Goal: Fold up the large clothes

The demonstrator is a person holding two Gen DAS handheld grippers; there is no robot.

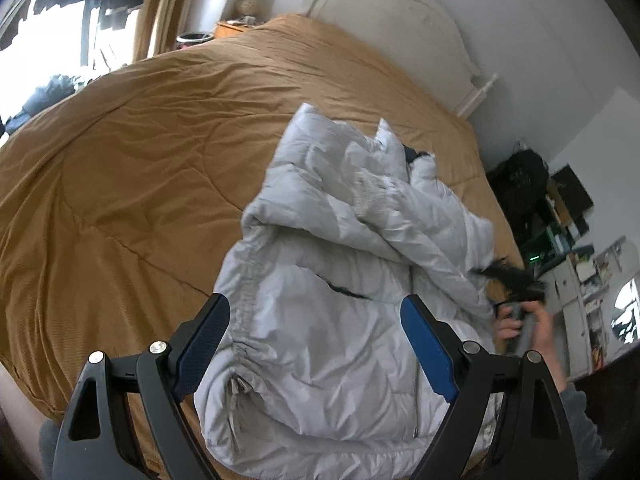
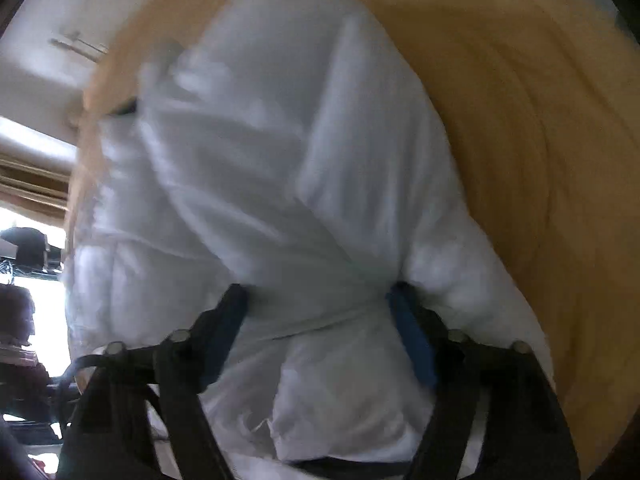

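We note the white puffer jacket heaped on the tan bedspread, long axis running away from us; left gripper hovers wide open and empty above its hem, while right gripper straddles a bunched fold, grip uncertain through blur.

A pale grey padded jacket lies bunched on the bed, near its right edge, on a mustard-brown cover. The left gripper hangs above the jacket's near end, jaws wide apart, blue pads clear of the fabric. At the jacket's right side a hand grasps a blurred dark tool. A white headboard stands at the bed's far edge.
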